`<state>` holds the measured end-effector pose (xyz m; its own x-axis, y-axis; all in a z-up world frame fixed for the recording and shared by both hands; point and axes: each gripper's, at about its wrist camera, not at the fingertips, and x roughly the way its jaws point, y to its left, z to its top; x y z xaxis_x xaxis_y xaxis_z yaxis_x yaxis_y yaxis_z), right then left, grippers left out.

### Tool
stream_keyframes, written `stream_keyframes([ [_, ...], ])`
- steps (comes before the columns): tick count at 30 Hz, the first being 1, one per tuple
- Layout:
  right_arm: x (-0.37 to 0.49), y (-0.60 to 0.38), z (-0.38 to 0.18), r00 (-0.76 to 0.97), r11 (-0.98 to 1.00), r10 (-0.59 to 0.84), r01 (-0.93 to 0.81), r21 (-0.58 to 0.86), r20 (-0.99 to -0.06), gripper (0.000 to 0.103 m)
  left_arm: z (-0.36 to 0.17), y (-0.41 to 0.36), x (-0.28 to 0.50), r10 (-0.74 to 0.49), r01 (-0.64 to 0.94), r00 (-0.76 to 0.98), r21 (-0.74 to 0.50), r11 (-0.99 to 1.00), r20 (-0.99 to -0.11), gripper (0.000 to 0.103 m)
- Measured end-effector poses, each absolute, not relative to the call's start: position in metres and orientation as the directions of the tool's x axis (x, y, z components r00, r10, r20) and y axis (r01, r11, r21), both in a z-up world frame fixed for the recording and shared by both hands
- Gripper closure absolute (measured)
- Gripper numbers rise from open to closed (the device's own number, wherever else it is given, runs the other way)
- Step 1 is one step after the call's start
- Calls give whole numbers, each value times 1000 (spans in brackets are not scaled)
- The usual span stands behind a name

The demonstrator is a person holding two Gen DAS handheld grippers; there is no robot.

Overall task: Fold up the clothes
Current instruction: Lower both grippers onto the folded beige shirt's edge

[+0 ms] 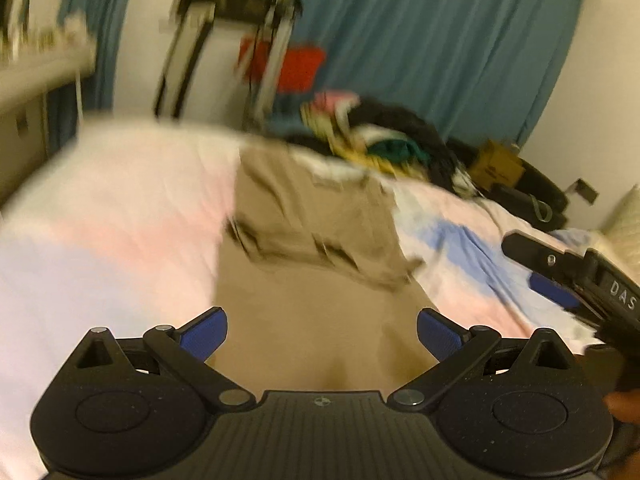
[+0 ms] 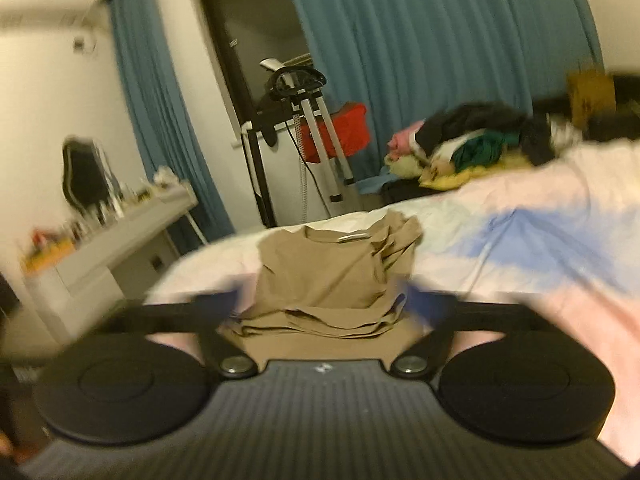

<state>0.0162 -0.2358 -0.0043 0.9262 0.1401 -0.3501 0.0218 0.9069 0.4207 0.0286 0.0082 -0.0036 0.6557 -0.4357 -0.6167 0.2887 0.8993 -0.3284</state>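
Your left hand-held gripper (image 1: 322, 338) and right hand-held gripper (image 2: 322, 304) both stand apart, empty — over the tan shirt (image 2: 336, 276) on the bed (image 2: 540, 240).

place: home bedroom | bed (image 2: 520, 240) with pink-and-blue sheet | clothes pile (image 2: 472, 140) at its far edge | teal curtains (image 2: 440, 40) along the wall | white dresser (image 2: 120, 232) crowded with small items, blurred | mirror (image 2: 84, 176) above it | exercise machine (image 2: 296, 120) by the curtains
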Motion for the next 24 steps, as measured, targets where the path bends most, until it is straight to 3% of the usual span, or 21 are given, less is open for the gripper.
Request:
stream_keyframes([
  [5,26,-244,-37,862,772,263,80,630,-433,0,-46,21,44,-546,163,483,-542,824,-685,4],
  [9,34,-251,-62,802,630,373,150,762,-467,0,-95,31,59,-597,-6,361,-642,766,-716,18],
  [13,42,-248,-120,710,373,539,281,884,-453,3,-125,45,68,-617,-138,379,-702,699,-689,23],
  [14,42,-246,-130,703,343,547,306,888,-454,4,-125,49,69,-608,-160,401,-707,689,-685,30],
  [15,43,-245,-139,698,316,552,331,889,-456,12,-126,54,70,-594,-182,426,-708,682,-682,43],
  [16,41,-246,-142,711,324,521,349,880,-473,28,-125,59,69,-562,-199,461,-697,689,-687,53],
  [21,36,-256,-144,781,324,401,369,871,-479,58,-130,74,75,-509,-248,536,-702,667,-673,81],
  [24,37,-259,-137,803,342,376,344,875,-462,72,-127,75,75,-501,-232,559,-705,670,-661,89],
])
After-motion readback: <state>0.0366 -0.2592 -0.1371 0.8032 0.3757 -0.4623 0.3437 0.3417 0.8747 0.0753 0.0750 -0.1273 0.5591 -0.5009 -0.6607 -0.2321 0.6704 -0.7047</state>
